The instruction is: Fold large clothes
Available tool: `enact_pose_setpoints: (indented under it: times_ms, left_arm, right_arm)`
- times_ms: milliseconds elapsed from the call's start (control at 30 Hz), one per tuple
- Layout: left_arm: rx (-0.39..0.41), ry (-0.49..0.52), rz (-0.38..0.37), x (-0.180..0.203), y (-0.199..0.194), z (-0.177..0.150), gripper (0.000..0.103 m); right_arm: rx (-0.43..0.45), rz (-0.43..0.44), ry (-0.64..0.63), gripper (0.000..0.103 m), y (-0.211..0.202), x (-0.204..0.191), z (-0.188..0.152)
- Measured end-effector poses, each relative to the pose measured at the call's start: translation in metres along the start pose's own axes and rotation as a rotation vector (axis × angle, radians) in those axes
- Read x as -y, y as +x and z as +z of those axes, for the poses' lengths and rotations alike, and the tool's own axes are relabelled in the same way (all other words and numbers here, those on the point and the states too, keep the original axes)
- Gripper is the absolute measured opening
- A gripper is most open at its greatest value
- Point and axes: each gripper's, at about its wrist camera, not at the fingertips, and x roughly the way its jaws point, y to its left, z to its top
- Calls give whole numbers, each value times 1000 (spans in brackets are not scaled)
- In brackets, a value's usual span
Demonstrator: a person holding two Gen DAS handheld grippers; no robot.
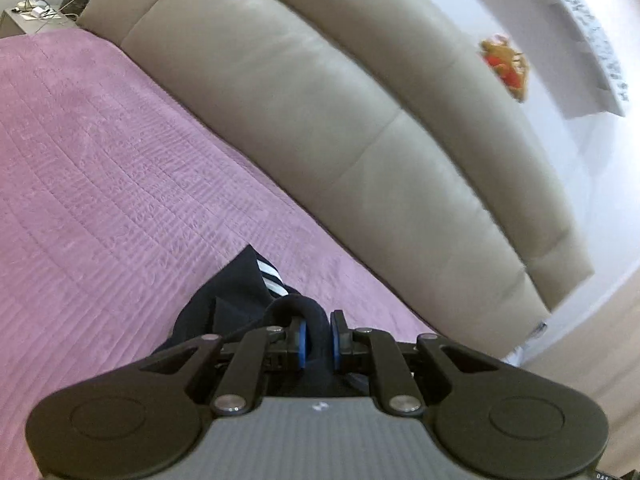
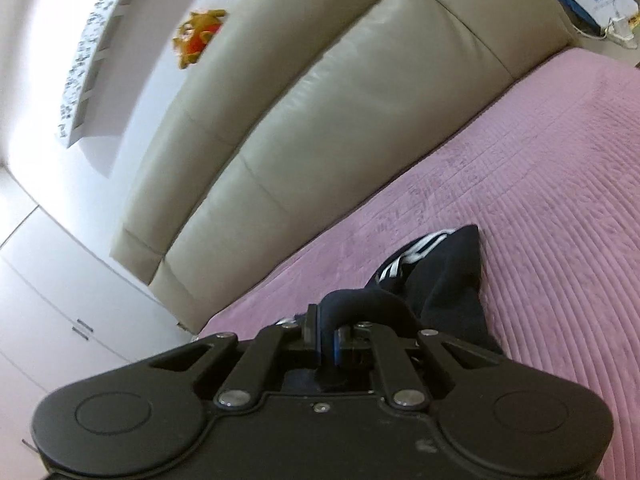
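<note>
Left gripper (image 1: 318,340): jaws drawn nearly together on a rolled fold of the dark garment (image 1: 240,292); the blue pads (image 1: 301,344) press the cloth from both sides, and a hump of fabric rises just ahead of the fingertips. Right gripper (image 2: 326,340): jaws likewise close-set, clamped on a thick roll of the same dark garment (image 2: 444,280); the cloth arches over the fingertips and hides most of the pads.

Garment position: it trails from each gripper out onto the pink quilted bedspread (image 1: 100,152); one pointed end lies flat on the bedspread (image 2: 540,200) ahead of the fingers; white stripes (image 1: 272,278) show along one edge in the left wrist view, and the same stripes (image 2: 404,260) appear beside the bunched cloth in the right wrist view. How much of the garment hangs below the grippers cannot be told; the gripper bodies block that area.

Surroundings: a beige padded headboard (image 1: 320,100) runs along the far edge of the bedspread, touching it; the headboard (image 2: 300,100) fills the middle of the right wrist view. A yellow-and-red stuffed toy (image 1: 506,66) shows above the headboard against the white wall; the toy (image 2: 198,36) is blurred. A patterned wall shelf (image 2: 92,52) stands near it. White cabinet doors (image 2: 60,280) stand beside the headboard's end. A bedside stand with cables (image 1: 32,18) sits at the bed's far corner.
</note>
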Motion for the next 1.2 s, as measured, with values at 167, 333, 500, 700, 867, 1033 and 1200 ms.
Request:
enact_pose_setpoints:
  times_ms: [167,333,500,700,867,1033,1200]
  left_arm:
    - [-64,-17,44,-9,85,15,17]
    - [-180,-174,132,-31,146,25,33]
    - [-230,-84,150,-27,157,25,42]
    - [-213,-13,120,-18,151,21,58]
    - [-236,144,161,-23,171,21,57]
    - [-321,235,133,-34,203,24,57]
    - [-368,313,9,-37,226,37,57]
  right_arm:
    - [-29,-81,77,9,87,43,35]
    - [-60,-217,142,82,168,85,52]
    - [-51,-190,75,85,189,89,45]
    - [-89,-259,-299,86,206,49,16]
    - [-196,-270,-697,85,236,3,-15]
    - [-380,-227,-1029,85,291,-35,-51]
    - [-442,2,-1030,85,324,-69,-64]
